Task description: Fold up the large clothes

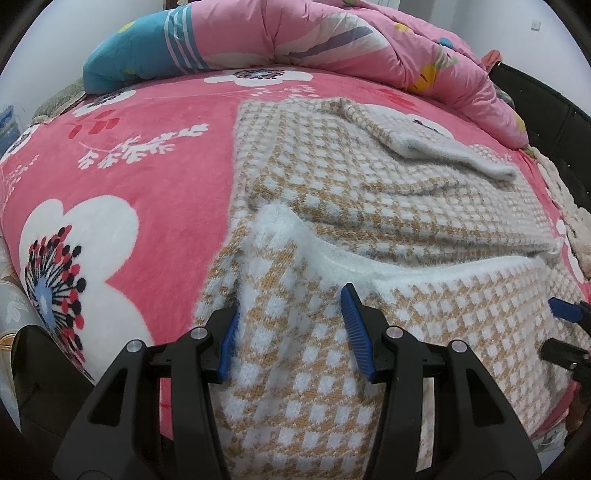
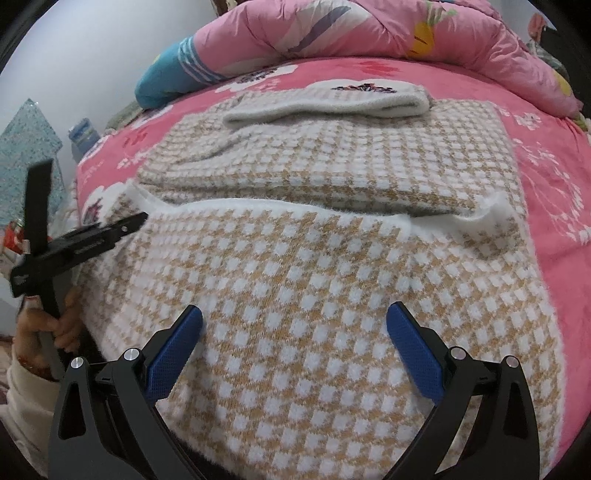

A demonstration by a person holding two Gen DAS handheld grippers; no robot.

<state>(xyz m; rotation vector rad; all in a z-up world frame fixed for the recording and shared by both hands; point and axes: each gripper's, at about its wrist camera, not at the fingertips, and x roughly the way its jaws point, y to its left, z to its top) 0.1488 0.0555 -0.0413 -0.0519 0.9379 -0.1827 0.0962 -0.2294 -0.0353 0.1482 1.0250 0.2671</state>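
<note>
Fuzzy tan-and-white checked knit sweater (image 1: 332,206) on pink floral fleece blanket (image 1: 147,147); left gripper (image 1: 291,332) apparently pinches a ridge, right gripper (image 2: 295,354) gapes; only the right view shows a hand (image 2: 55,325).

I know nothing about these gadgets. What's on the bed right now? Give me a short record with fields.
garment: checked tan-and-white knit sweater, partly folded, its near part draped over the bed edge
white trim: fuzzy band running across the fold
on top, far end: white sleeve cuff
surface: pink floral blanket
behind: pink quilt, bunched up
left tool: jaws part open, sweater fabric between the pads, a grip unclear
right tool: jaws wide open over the sweater, holding nothing
</note>
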